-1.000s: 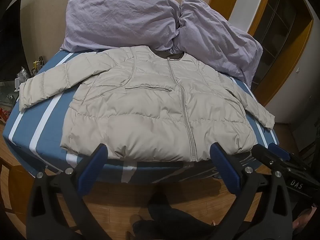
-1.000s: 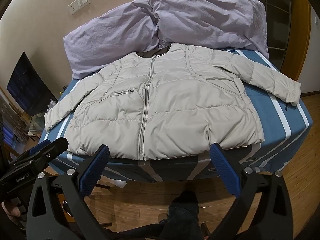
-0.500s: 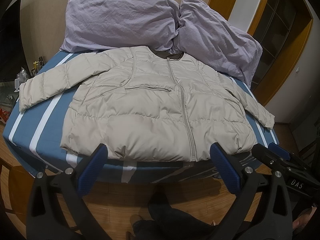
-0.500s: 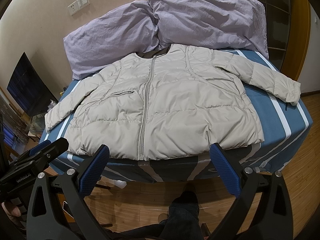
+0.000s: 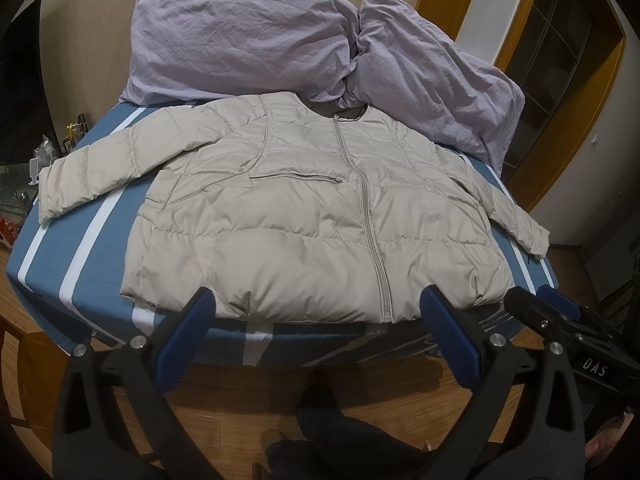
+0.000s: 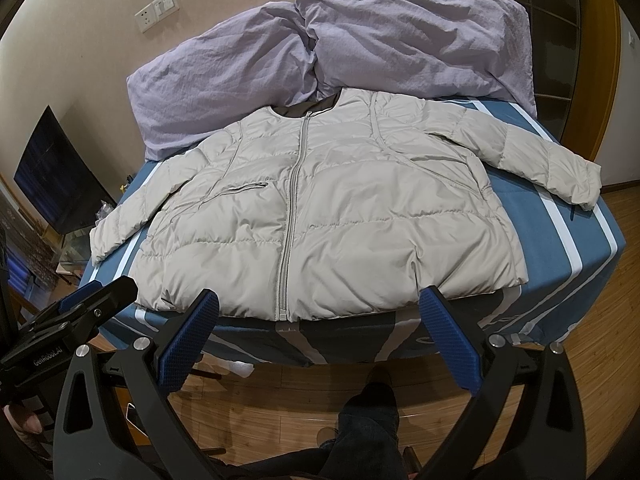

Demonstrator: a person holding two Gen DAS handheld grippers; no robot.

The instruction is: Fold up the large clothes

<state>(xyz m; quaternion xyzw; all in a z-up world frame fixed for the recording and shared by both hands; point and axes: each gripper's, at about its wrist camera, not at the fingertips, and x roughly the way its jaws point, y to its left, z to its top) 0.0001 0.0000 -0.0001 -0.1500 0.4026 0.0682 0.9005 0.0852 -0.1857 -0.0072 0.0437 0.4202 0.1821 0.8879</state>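
- Lying flat and zipped on the bed [image 5: 76, 248], the beige puffer jacket [image 5: 304, 216] has its front up, its collar toward the head end and its hem at the foot edge.
- Both sleeves spread outward from the jacket over the blue sheet with white stripes.
- Two lilac pillows [image 5: 248, 44] sit just behind the jacket's collar, against the wall.
- The left gripper [image 5: 316, 328] hovers in front of the jacket's hem, its blue-padded fingers [image 5: 184, 340] spread wide and holding nothing.
- The right gripper [image 6: 318, 330] hangs likewise before the hem, jaws wide apart and empty.
- Below the jacket's hem, past the bed edge, a person's dark trouser leg [image 6: 368, 428] stands on the wooden floor [image 6: 600, 360].
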